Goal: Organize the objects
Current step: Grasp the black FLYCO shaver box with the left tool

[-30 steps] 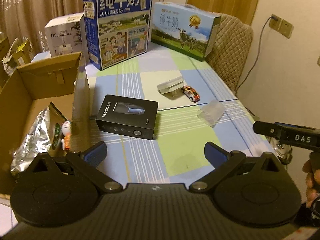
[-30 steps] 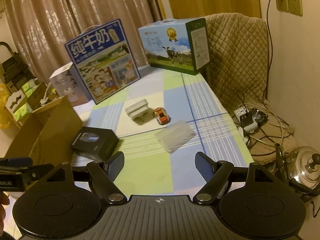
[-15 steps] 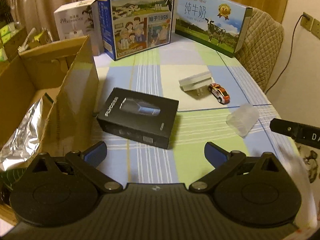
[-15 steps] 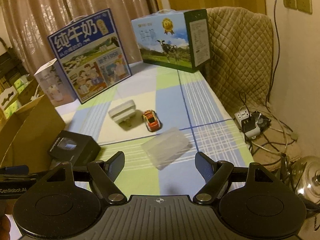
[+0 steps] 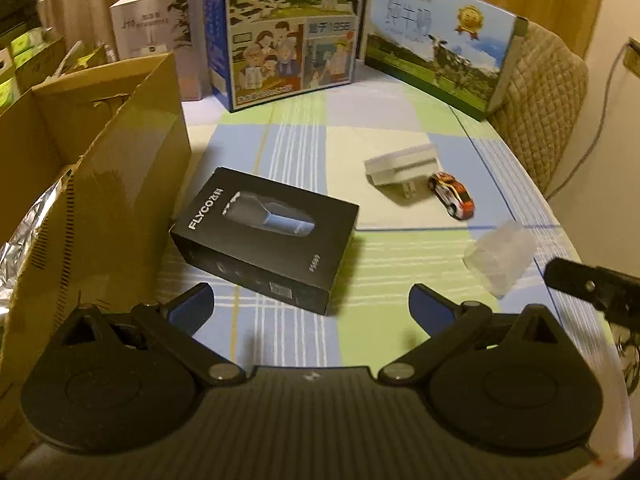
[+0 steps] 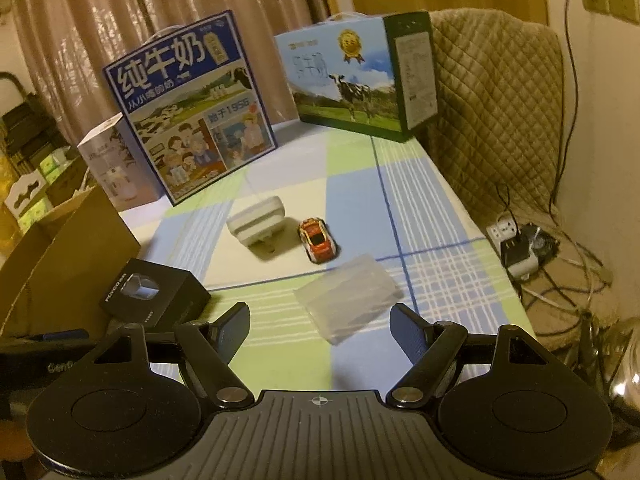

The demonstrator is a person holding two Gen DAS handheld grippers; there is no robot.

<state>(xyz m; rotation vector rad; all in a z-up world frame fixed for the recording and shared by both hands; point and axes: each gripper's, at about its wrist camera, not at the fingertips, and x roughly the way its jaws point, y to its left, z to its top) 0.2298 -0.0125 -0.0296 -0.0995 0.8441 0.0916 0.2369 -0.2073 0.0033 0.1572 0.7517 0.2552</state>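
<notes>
Approaching is the step judged in hand: the left gripper is held spread and empty just short of the black box, which lies just beside the cardboard carton. The right gripper, likewise spread, is aimed at the clear case. Lowering around the box is called for next.

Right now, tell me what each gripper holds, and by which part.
Nothing. The left gripper and right gripper are both open and empty above the table.

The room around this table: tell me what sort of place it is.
Most likely a home dining room. A checked tablecloth covers the table, a quilted chair cover sits at its far end, curtains hang behind, and milk gift cartons stand on it.
</notes>
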